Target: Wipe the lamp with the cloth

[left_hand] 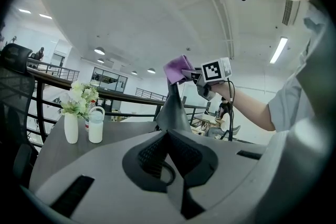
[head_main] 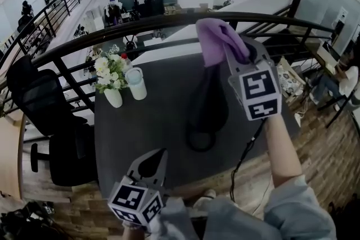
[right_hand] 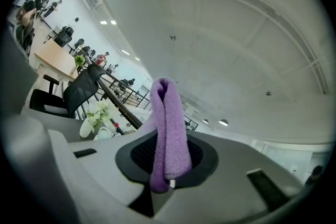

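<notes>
A black lamp [head_main: 209,103] with a cone-shaped body and a ring base stands on the dark table [head_main: 140,132]. My right gripper [head_main: 229,49] is shut on a purple cloth [head_main: 216,39], which it holds against the lamp's top. In the right gripper view the cloth [right_hand: 168,128] hangs folded between the jaws, hiding the lamp. My left gripper [head_main: 153,159] hovers at the table's near edge, jaws together with nothing between them, well apart from the lamp. From the left gripper view the lamp [left_hand: 173,110] rises ahead with the cloth [left_hand: 178,68] on its tip.
A white vase of flowers [head_main: 109,80] and a white lidded cup [head_main: 136,83] stand at the table's far left. A black railing [head_main: 169,21] runs behind the table. A black office chair [head_main: 45,115] is to the left. A cable [head_main: 244,159] hangs from my right gripper.
</notes>
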Demonstrator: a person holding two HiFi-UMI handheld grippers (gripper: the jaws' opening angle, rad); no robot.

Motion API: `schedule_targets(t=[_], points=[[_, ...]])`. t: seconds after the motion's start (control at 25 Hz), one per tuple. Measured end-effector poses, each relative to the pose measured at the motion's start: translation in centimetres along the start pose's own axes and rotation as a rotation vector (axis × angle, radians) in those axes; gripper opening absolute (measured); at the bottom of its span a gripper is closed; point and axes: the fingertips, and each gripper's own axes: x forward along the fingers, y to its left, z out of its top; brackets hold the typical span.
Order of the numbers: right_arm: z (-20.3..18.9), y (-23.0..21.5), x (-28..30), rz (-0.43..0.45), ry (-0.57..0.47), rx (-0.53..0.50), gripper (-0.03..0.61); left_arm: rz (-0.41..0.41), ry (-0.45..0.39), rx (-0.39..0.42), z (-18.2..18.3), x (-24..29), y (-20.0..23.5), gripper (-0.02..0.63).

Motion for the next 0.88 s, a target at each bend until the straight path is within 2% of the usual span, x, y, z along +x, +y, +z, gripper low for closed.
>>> schedule_targets(t=[0.16, 0.36, 0.88], points=[[-0.9, -0.4, -0.6, 0.015, -0.023, 0.052, 0.051, 0.010, 0.003, 0.005, 0.2, 0.3, -0.6, 0.012], [-3.4, 1.2, -2.1, 0.049, -0.024, 0.105, 0.051, 0.017, 0.007, 0.015, 0.4, 0.9, -1.1, 0.012], [-11.1, 7.3, -7.5, 0.180, 0.082, 0.197, 0.051, 0.001, 0.026, 0.016, 0.0, 3.0, -1.5, 0.012]])
